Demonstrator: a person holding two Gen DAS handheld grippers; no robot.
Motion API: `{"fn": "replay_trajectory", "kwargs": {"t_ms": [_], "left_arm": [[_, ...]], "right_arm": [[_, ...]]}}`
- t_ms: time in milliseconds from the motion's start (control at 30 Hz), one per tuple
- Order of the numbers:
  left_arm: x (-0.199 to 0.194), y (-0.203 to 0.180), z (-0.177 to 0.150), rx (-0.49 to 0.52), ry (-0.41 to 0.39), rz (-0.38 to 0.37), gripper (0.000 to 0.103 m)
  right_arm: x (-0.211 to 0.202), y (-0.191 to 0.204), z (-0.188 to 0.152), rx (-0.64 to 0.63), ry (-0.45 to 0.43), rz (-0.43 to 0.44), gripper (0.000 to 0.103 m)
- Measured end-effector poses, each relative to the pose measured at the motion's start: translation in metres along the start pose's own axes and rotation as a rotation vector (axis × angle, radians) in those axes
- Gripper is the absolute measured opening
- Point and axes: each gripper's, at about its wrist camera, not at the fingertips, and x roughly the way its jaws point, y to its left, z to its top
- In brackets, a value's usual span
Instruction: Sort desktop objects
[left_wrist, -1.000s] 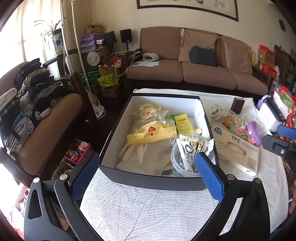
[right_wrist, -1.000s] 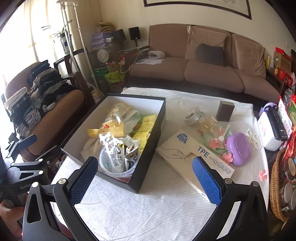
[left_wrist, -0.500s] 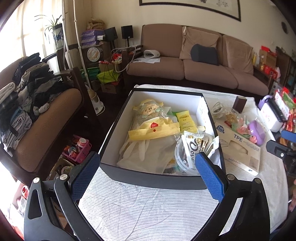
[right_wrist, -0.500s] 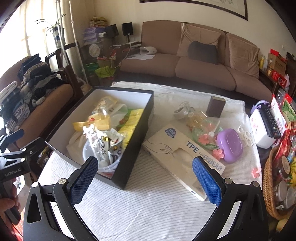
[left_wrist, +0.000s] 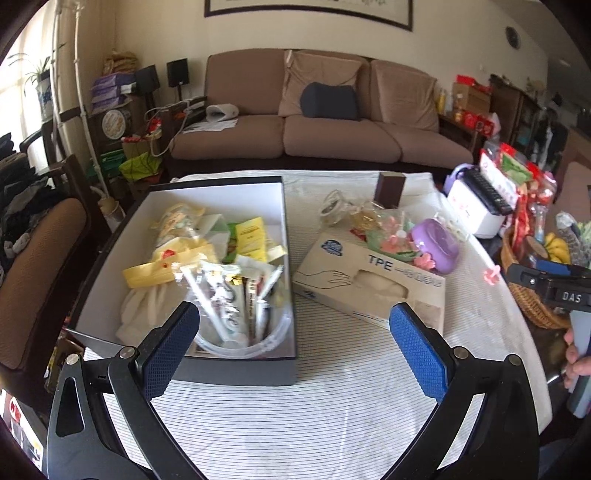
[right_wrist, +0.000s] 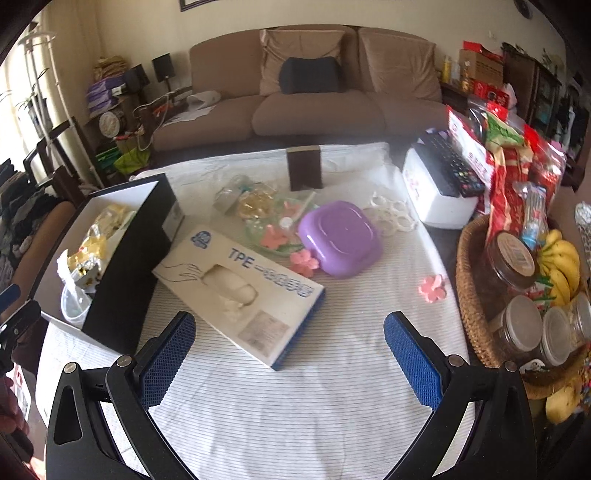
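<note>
While both grippers hang over the striped cloth (right_wrist: 295, 413), each one has its blue pads wide apart and nothing between them. The left gripper (left_wrist: 295, 350) sits low by the near end of the black box (left_wrist: 236, 371). That box is white inside and full of stuff: a yellow bag (left_wrist: 162, 271), yellow packets (left_wrist: 251, 234) and a clear tub (left_wrist: 243, 339) with tubes standing in it. Just right of the box lies the glove box (left_wrist: 369, 291), flat on the cloth and turned at a slant. The right gripper (right_wrist: 290, 354) is over the near end of the glove box (right_wrist: 240, 291). Behind it sits a purple lid (right_wrist: 340, 240), touching a pink flower (right_wrist: 304, 260). One more pink flower (right_wrist: 432, 290) lies alone on the cloth, near a basket (right_wrist: 467, 295) with jars and bananas (right_wrist: 561, 266). A brown block (right_wrist: 304, 168) stands upright at the far side, and a remote (right_wrist: 454, 166) rests on a white box (right_wrist: 436, 206).
</note>
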Motion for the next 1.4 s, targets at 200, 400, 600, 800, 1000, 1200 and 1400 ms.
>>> {"fn": "replay_trajectory", "kwargs": {"t_ms": [200,400,600,800,1000,1200,1400], "left_arm": [[0.032,-0.057,-0.014,0.053,0.046,-0.06,0.103],[0.071,-0.085,-0.034,0.035,0.122,-0.105,0.103],[0.096,-0.086,-0.06,0.012,0.164,-0.152,0.103],[0.114,-0.073,-0.065,-0.052,0.184,-0.205,0.103],[0.132,-0.068,-0.065,-0.104,0.239,-0.242,0.103],[0.145,-0.061,-0.069,-0.235,0.303,-0.303,0.103],[0.147,-0.065,-0.067,-0.24,0.306,-0.315,0.103]], "right_arm": [[0.022,-0.048,-0.023,0.073,0.052,-0.001,0.103],[0.055,-0.066,-0.041,0.14,0.106,0.036,0.103],[0.093,-0.063,-0.049,0.164,0.15,0.079,0.103],[0.119,-0.048,-0.023,0.077,0.144,0.059,0.103],[0.155,-0.047,0.01,0.031,0.142,0.064,0.103],[0.18,-0.044,0.029,0.029,0.155,0.133,0.103],[0.197,-0.043,0.033,0.05,0.193,0.214,0.103]]}}
